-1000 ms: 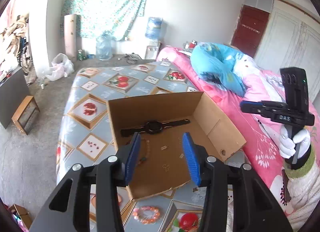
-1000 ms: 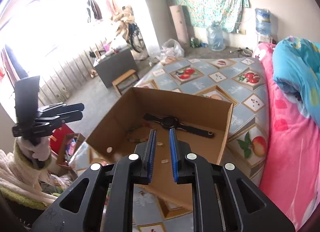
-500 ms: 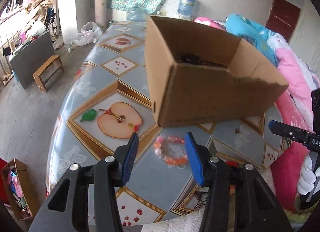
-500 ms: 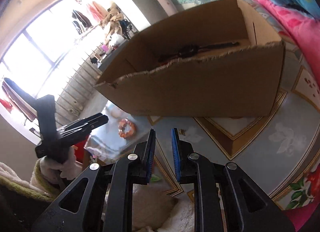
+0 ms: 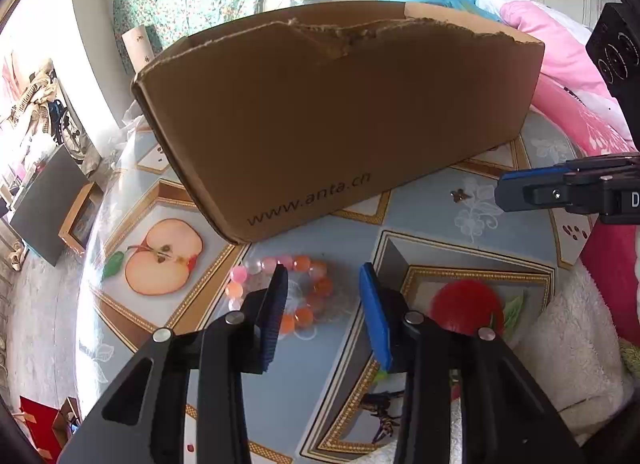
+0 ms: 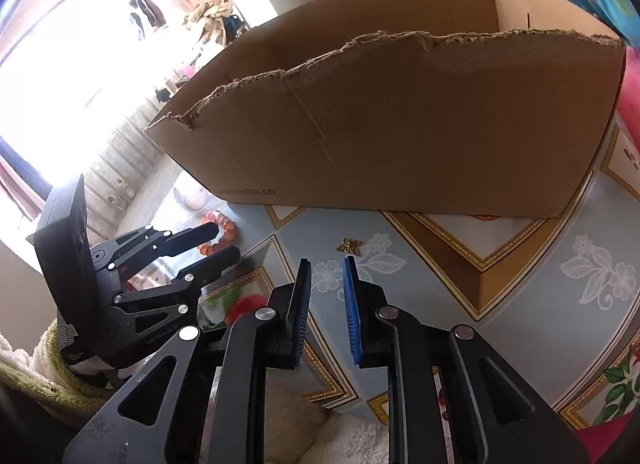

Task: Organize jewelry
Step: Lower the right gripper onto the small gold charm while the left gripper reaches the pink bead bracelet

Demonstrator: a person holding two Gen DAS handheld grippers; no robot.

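Observation:
A pink and orange bead bracelet (image 5: 302,264) lies on the fruit-patterned table cover (image 5: 440,232), just in front of the cardboard box (image 5: 340,123). My left gripper (image 5: 324,276) hangs low over it, jaws closing. Its left finger covers the ring's middle and the ring's right side lies between the pads, untouched. A small gold flower charm (image 6: 349,246) lies just beyond my right gripper (image 6: 327,264), whose jaws stand a narrow gap apart with nothing between them. The right wrist view shows the left gripper (image 6: 214,242) over the bracelet (image 6: 229,228). The box's (image 6: 400,123) near wall hides its contents.
A small dark object (image 5: 384,404) lies near the table's front edge, beside white fluffy cloth (image 5: 580,344). A pink blanket (image 5: 560,75) is heaped to the right of the box. Seen from the left wrist, the right gripper (image 5: 504,193) is close by at the right.
Both grippers came down from above the box to the table in front of it. The box's inside, with the black watch, went out of sight. The left jaws narrowed over the bracelet.

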